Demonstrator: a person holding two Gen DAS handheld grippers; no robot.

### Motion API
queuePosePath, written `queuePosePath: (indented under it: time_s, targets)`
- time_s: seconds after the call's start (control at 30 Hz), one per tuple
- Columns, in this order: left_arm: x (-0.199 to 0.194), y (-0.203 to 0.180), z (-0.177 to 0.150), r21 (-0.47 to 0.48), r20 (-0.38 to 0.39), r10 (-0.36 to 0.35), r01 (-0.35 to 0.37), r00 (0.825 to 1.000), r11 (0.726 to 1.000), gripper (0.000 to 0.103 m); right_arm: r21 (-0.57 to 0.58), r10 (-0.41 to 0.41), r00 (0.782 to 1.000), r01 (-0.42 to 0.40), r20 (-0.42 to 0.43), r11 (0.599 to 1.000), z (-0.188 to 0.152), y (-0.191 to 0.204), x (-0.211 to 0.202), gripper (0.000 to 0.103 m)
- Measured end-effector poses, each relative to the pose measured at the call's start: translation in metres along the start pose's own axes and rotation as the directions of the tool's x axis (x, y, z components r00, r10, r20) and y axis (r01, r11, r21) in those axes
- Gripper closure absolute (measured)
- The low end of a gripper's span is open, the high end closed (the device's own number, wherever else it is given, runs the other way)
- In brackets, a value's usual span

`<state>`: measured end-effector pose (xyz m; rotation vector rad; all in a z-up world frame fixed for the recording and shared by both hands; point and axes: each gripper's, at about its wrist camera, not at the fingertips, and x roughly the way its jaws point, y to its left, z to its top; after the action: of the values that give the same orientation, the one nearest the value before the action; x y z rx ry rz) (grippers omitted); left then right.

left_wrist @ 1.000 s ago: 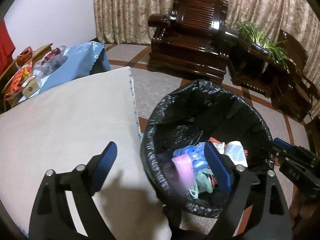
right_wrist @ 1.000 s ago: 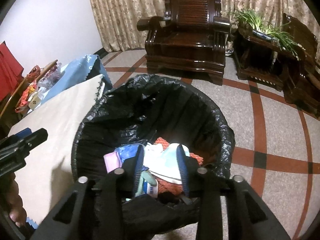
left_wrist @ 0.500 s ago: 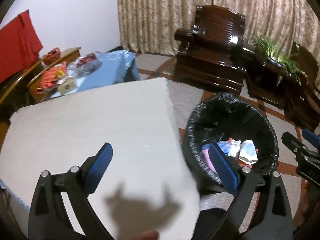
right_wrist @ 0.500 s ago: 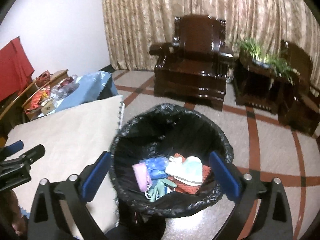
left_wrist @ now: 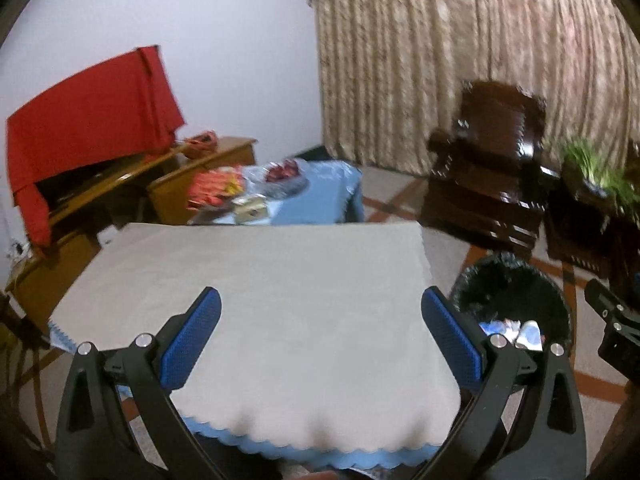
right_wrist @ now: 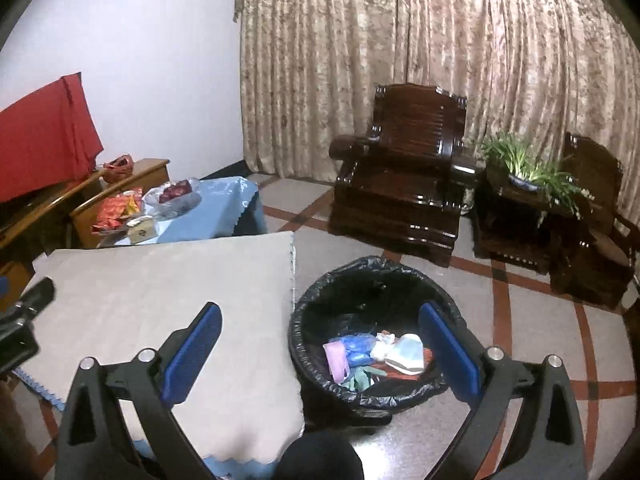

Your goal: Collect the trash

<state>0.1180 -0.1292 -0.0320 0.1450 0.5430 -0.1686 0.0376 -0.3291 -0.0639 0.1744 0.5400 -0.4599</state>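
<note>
You are holding both grippers up over a living-room scene, each one empty: the left gripper (left_wrist: 320,332) is still widening, its blue pads (left_wrist: 192,340) splayed over the beige cloth of the desk (left_wrist: 280,288) with nothing between them, while the right gripper (right_wrist: 320,344) is standing spread to its widest, one pad hanging over the desk edge and the other over the far rim of the trash bin (right_wrist: 320,300). The bin, lined with a black bag, is sitting on the tiled floor (right_wrist: 540,340) just beside the right-hand edge of the desk, and the collected trash (right_wrist: 376,354) is lying inside it: a pink piece, crumpled blue wrapping, something white and pale blue, and a reddish scrap underneath. In the left wrist view the same bin is showing at the right, partly behind the desk corner, with the tip of your other gripper poking in at the frame edge. Beyond the desk a second table under a blue cloth (right_wrist: 224,208) is carrying snack packets and a glass bowl; a red cloth (right_wrist: 44,140) is draping over wooden furniture at the left, and a dark wooden armchair (right_wrist: 404,184) and a potted plant (right_wrist: 524,168) are standing before patterned curtains (right_wrist: 400,48)
</note>
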Motion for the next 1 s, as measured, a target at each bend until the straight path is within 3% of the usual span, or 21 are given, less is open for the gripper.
queuePosePath:
  time_s: [0.47,0.77,1.0]
  targets:
    - [-0.112,0.076,-0.008,-0.118,0.082,0.066,-0.056,0.994,0.991,0.006,0.025,0.016,0.982,-0.022,0.191,0.999,0.003,0.046,-0.120,0.006]
    - [-0.157,0.095,-0.013,-0.174,0.152,0.112,-0.085,0.982,0.981,0.006,0.012,0.023,0.974,-0.026,0.226,1.000,0.002,0.058,-0.147,0.006]
    - [-0.160,0.099,-0.012,-0.186,0.149,0.087,-0.059,0.985,0.981,0.006,0.023,0.002,0.972,-0.008,0.236,1.000,0.003,0.055,-0.157,0.006]
